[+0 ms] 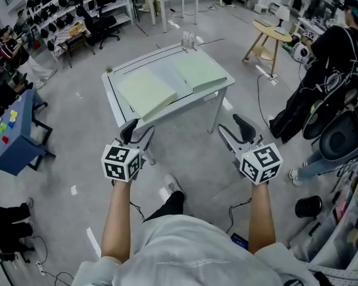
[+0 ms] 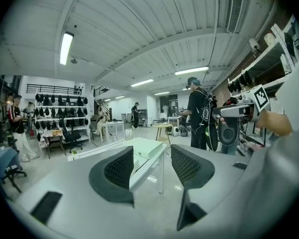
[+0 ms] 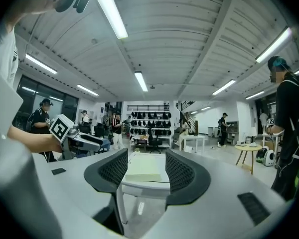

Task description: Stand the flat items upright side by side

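Workshop table (image 1: 114, 97) held both items flat, side by side: left item (image 1: 146, 92) lay far ahead of the open, empty left gripper (image 1: 138, 128), right item (image 1: 198, 71) ahead of the equally open right gripper (image 1: 232, 126).

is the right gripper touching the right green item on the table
Apart. Head view shows the right gripper over bare floor, short of the table where the right green item lies flat; its jaws stand open and empty.
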Action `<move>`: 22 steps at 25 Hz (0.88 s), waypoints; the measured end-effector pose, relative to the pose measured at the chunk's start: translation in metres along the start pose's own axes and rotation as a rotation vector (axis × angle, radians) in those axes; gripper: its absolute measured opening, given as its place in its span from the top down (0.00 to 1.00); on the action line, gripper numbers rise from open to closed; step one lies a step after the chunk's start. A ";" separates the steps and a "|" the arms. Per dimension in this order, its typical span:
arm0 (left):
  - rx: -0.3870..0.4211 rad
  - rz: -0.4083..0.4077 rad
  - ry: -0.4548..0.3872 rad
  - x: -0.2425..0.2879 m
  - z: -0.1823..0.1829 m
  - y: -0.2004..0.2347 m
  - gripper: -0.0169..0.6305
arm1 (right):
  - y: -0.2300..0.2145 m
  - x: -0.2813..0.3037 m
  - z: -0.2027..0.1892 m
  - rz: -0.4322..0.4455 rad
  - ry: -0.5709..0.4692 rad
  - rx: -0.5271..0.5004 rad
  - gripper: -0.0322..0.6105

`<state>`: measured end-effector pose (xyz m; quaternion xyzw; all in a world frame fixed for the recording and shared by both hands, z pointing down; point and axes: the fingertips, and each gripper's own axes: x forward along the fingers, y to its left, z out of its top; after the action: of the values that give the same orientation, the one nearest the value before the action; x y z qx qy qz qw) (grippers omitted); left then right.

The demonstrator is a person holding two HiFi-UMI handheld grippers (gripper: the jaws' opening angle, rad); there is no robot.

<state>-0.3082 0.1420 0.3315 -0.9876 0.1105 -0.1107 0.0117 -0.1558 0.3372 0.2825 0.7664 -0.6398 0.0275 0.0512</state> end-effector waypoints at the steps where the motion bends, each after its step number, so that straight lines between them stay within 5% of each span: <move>1: -0.004 0.002 -0.003 0.006 0.000 0.007 0.59 | -0.004 0.007 0.000 0.002 0.000 0.006 0.54; 22: -0.173 0.132 0.040 0.172 -0.026 0.200 0.59 | -0.097 0.252 0.000 0.154 0.096 0.037 0.53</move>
<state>-0.1930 -0.0913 0.3842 -0.9731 0.1849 -0.1195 -0.0685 -0.0156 0.1078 0.3059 0.7134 -0.6931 0.0797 0.0654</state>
